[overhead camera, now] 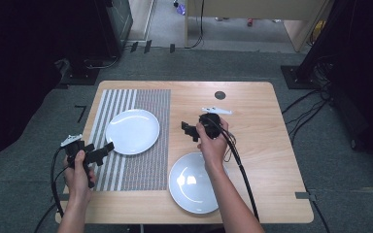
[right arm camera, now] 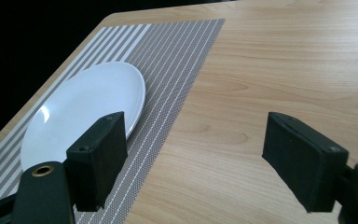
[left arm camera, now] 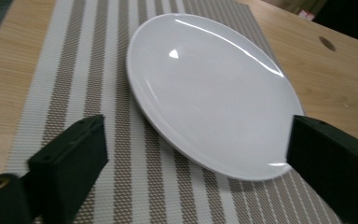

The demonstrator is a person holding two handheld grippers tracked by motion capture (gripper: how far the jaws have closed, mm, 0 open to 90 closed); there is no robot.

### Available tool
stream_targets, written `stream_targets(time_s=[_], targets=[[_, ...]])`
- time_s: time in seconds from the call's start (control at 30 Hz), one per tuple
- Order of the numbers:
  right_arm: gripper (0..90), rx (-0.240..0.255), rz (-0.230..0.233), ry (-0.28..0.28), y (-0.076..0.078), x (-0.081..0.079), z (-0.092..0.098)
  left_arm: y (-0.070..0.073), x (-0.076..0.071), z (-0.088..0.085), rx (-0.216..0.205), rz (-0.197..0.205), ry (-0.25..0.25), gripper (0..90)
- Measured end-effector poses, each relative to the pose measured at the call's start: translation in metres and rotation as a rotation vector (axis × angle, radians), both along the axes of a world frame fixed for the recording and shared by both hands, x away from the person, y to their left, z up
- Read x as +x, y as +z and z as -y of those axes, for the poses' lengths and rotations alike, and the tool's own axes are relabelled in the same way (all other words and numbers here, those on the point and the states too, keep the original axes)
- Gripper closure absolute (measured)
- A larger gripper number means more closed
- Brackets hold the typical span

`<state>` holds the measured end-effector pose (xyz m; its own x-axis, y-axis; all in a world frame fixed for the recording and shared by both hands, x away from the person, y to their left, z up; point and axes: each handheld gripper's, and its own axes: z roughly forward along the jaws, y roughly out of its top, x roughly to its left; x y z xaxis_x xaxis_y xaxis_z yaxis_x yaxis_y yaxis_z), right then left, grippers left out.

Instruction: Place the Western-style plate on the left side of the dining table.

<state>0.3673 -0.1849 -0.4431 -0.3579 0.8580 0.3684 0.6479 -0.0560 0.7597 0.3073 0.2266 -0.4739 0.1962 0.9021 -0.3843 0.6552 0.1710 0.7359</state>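
Note:
A white plate [overhead camera: 132,131] lies on the striped placemat [overhead camera: 148,160] on the left half of the wooden table. A second white plate [overhead camera: 194,187] rests on bare wood at the front centre. My left gripper [overhead camera: 102,150] hovers at the mat's left front, open, its jaws pointing at the first plate's near edge. In the left gripper view that plate [left arm camera: 209,88] lies just beyond the open left gripper [left arm camera: 198,130]. My right gripper [overhead camera: 188,131] is held above bare wood between the two plates, open and empty. The right gripper view has the right gripper [right arm camera: 196,126] facing the plate [right arm camera: 84,107] and mat [right arm camera: 177,60].
A round dark hole [overhead camera: 220,95] sits in the tabletop near the far edge. Bare wood [overhead camera: 262,145] spreads over the right half. Each gripper's cable [overhead camera: 243,174] trails off the front edge. Black stands and cables [overhead camera: 311,102] lie on the floor around the table.

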Motion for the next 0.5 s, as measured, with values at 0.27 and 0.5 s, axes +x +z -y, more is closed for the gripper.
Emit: stream_targets(time_s=[0.27,0.5], targets=[[18.7,-0.025,0.03,0.02,0.005,-0.025,0.018,0.003,-0.018,0.005,0.017,0.011,-0.004,2.2],[17.3,-0.032,0.036,0.013,0.006,-0.046,0.036,0.003,-0.034,0.005,0.033,0.014,-0.013,2.2]])
